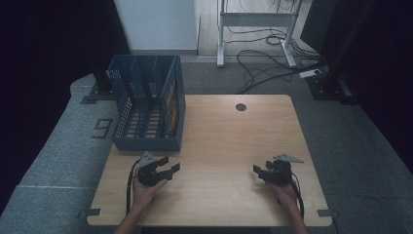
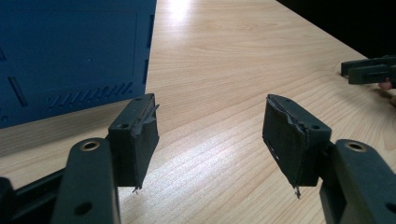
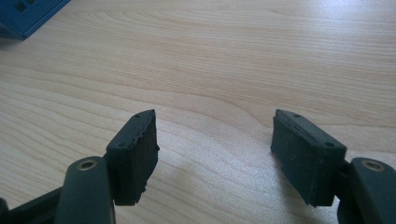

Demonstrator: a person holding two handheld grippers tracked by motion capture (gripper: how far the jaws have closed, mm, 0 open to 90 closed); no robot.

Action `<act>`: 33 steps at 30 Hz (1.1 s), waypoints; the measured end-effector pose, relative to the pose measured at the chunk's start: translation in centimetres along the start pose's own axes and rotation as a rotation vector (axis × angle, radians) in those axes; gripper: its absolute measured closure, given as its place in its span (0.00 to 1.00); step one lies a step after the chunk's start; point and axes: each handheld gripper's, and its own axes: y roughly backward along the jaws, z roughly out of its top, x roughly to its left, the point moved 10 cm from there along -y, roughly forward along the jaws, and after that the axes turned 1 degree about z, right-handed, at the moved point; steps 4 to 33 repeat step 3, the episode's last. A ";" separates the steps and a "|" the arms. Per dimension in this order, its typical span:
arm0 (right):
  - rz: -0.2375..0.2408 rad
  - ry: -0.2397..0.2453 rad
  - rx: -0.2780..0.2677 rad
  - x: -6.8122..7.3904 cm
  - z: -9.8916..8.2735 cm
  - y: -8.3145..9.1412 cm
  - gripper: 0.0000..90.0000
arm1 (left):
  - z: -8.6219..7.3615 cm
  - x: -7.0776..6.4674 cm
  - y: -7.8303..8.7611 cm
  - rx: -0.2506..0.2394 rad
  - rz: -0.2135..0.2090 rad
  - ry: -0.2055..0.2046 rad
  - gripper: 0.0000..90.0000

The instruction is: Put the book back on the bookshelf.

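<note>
My left gripper (image 1: 168, 165) rests low over the wooden table (image 1: 219, 141) at about 7 o'clock of the tabletop, jaws spread apart with bare wood between the pads (image 2: 140, 140) and nothing held. My right gripper (image 1: 257, 170) sits at about 5 o'clock, jaws likewise parted and empty, its pads (image 3: 303, 154) poised just above the wood grain.

Nearest object: the blue file rack (image 1: 148, 102), a perforated plastic organiser with upright dividers, standing at 10 o'clock on the table's left edge. It lies near my left gripper, at 12 o'clock from it, not touching. In the left gripper view its blue wall (image 2: 70, 56) stands at 10 o'clock beyond the jaws. A yellowish item (image 1: 171, 100) stands in its rightmost slot; type not discernible.

Surroundings: a cable port (image 1: 240, 107) at 12 o'clock of the tabletop; grey floor (image 1: 58, 156) around the table; cables (image 1: 263, 58) beyond it.
</note>
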 end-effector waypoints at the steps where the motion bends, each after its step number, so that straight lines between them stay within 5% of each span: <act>1: 0.001 0.001 0.000 0.0 0.0 0.0 0.34 | -0.1 0.0 0.0 0.001 0.005 0.002 0.39; 33: 0.001 0.006 0.001 0.0 0.0 0.0 0.34 | -0.4 0.3 -0.1 0.013 0.016 -0.001 0.37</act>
